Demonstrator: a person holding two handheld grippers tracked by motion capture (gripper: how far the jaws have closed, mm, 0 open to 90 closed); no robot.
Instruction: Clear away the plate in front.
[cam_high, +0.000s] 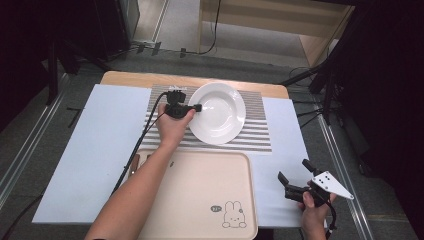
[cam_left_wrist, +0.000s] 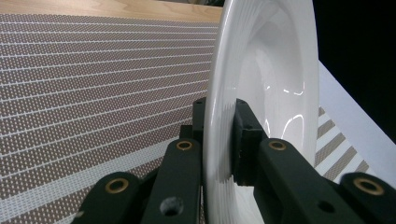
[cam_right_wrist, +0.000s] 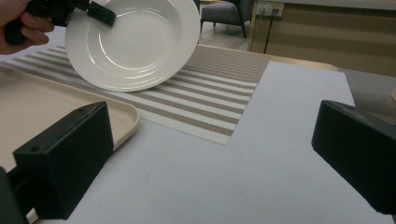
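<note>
Nearest the person, the right tool (cam_high: 296, 186) rests low at the bench's front corner, to the right of the tray (cam_high: 200, 200), its jaws standing wide apart with nothing between them; in the right gripper view only bare bench surface (cam_right_wrist: 261, 154) lies between them. It takes no part in the work at this point, as far as can be judged.

The beige tray with the rabbit drawing lies empty, and its far edge sits just short of the striped mat (cam_high: 255, 135).

Beyond the tray, the left tool (cam_high: 198, 107) is clamped on the left rim of the white plate (cam_high: 220, 117). The left gripper view shows one pad (cam_left_wrist: 243, 140) pressed on the inner face of the rim and the other behind it. The right gripper view shows the plate (cam_right_wrist: 135, 42) tilted, its gripped side raised off the mat (cam_right_wrist: 205, 98) while the opposite edge seems to touch it or hang just above; which one is hard to tell.

So the grasp looks done and the lift barely begun. If the plate is meant for the tray, the carry toward the person and the setting down are both still ahead.
</note>
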